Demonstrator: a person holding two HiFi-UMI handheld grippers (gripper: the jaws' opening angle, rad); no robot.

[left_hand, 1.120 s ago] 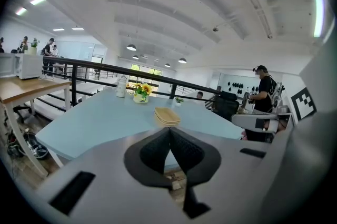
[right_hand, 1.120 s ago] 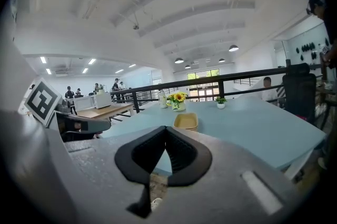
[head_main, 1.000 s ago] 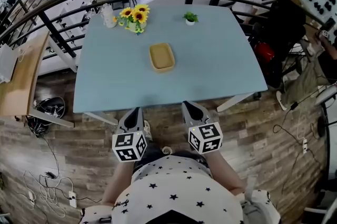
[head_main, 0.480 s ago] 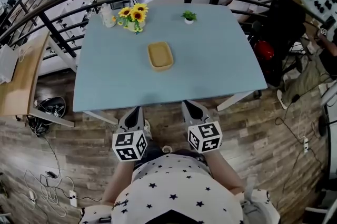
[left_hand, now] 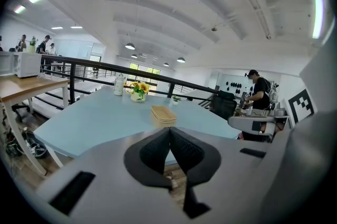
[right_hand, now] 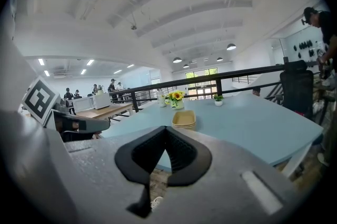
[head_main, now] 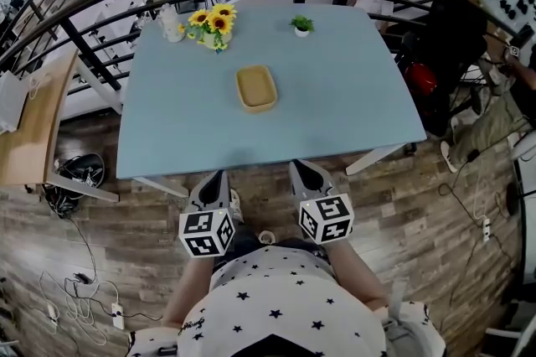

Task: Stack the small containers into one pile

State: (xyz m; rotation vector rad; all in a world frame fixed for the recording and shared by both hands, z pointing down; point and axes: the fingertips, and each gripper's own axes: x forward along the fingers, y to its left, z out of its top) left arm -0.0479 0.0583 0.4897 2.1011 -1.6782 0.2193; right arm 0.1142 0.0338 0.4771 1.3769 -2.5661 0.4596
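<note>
Left gripper: jaws pressed together, nothing between, touching nothing. Right gripper: likewise closed tip to tip, empty. Both side by side just short of the near edge of the blue table, above wooden floor. Small tan containers: one pile, mid-table, well apart from both grippers. Beyond, near the far edge: sunflowers, small potted plant.
</note>
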